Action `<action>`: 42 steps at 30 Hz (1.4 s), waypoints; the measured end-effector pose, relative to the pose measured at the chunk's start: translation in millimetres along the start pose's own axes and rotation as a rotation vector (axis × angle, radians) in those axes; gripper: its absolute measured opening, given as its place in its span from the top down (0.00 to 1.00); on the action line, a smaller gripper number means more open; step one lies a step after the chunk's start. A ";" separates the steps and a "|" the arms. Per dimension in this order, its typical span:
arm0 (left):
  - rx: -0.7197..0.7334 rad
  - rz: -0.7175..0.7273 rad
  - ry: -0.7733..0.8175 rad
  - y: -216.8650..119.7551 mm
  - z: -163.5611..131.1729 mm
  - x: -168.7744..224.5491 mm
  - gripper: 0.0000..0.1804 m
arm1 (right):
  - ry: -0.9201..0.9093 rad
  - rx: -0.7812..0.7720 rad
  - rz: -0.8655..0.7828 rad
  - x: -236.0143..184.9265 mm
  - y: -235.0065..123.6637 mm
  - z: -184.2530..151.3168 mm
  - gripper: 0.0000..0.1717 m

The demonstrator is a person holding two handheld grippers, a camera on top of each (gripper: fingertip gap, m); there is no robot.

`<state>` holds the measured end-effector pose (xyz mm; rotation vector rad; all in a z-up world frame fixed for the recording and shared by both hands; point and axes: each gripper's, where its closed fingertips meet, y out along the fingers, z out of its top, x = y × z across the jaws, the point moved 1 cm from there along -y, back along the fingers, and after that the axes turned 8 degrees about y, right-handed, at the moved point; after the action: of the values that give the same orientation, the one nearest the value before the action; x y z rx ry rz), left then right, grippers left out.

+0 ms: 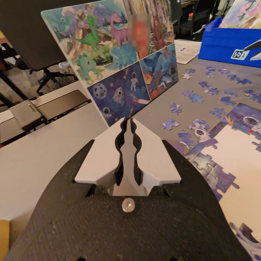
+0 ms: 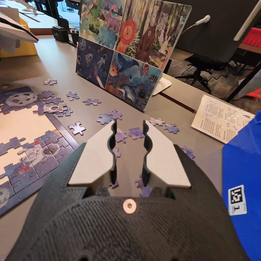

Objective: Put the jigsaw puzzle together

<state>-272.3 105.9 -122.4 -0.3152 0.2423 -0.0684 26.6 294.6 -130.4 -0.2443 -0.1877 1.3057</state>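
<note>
Two grippers hang over a grey table [image 2: 176, 141] beside the half-built space puzzle [image 2: 32, 152]. Left gripper [image 1: 128, 120]: jaws nearly together, nothing between them, pointing at the upright picture board [image 1: 113, 59] beyond the puzzle. Right gripper [image 2: 130, 122]: jaws apart, holding nothing, above loose purple pieces [image 2: 135, 133] just right of the puzzle, which look nearest for a pinch

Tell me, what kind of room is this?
Probably an office or workroom. There is a grey table with loose puzzle pieces, a half-built space puzzle, and office chairs by desks behind the picture board.
</note>
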 end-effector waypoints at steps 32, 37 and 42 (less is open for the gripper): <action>-0.045 0.023 0.056 2.8 -39.4 -8.0 0.99 | 0.050 0.055 -0.146 35.9 -16.6 -17.7 0.82; -0.031 0.004 0.038 3.4 -37.3 -5.7 0.98 | 0.037 0.076 -0.169 39.0 -22.1 -11.7 0.82; -0.002 0.007 0.046 0.8 -26.9 -4.9 0.98 | 0.003 0.135 -0.198 40.5 -37.0 7.3 0.82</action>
<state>-283.6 99.2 -146.3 -0.3150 0.2894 -0.0689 69.2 325.4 -112.9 -0.1103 -0.1172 1.1163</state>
